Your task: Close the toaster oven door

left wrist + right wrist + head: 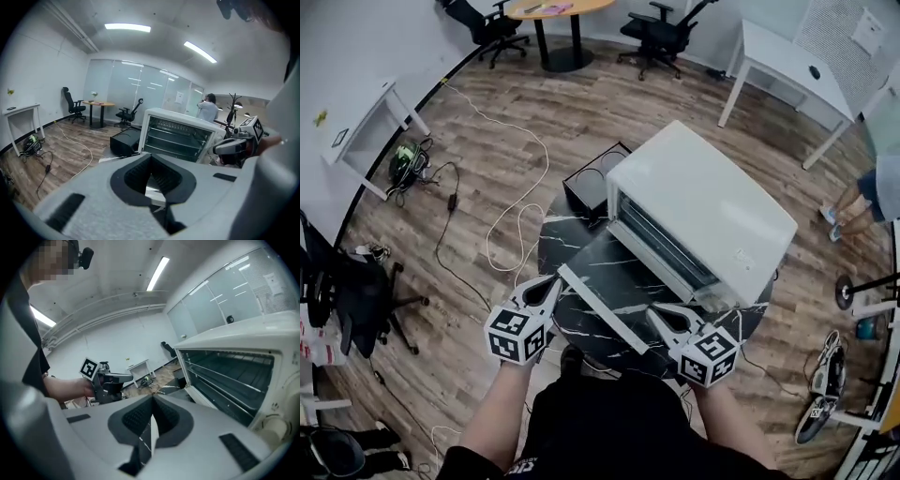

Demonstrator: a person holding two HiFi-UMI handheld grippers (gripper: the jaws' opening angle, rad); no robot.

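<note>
A white toaster oven (703,211) stands on a round black marble table (562,234). Its door (614,281) hangs open and lies flat toward me, with the white handle bar (600,309) along its near edge. My left gripper (551,284) is shut and empty, its tip beside the left end of the handle. My right gripper (658,314) is also shut and empty, close to the handle's right end. The left gripper view shows the open oven (176,136) with its racks ahead of the shut left gripper (151,157). In the right gripper view the open oven (234,376) is at the right of the shut right gripper (153,399).
A black box (595,183) sits behind the oven at the table's far left. Cables (502,225) trail over the wooden floor. White tables (792,66), office chairs (661,33) and a standing person (872,192) ring the room.
</note>
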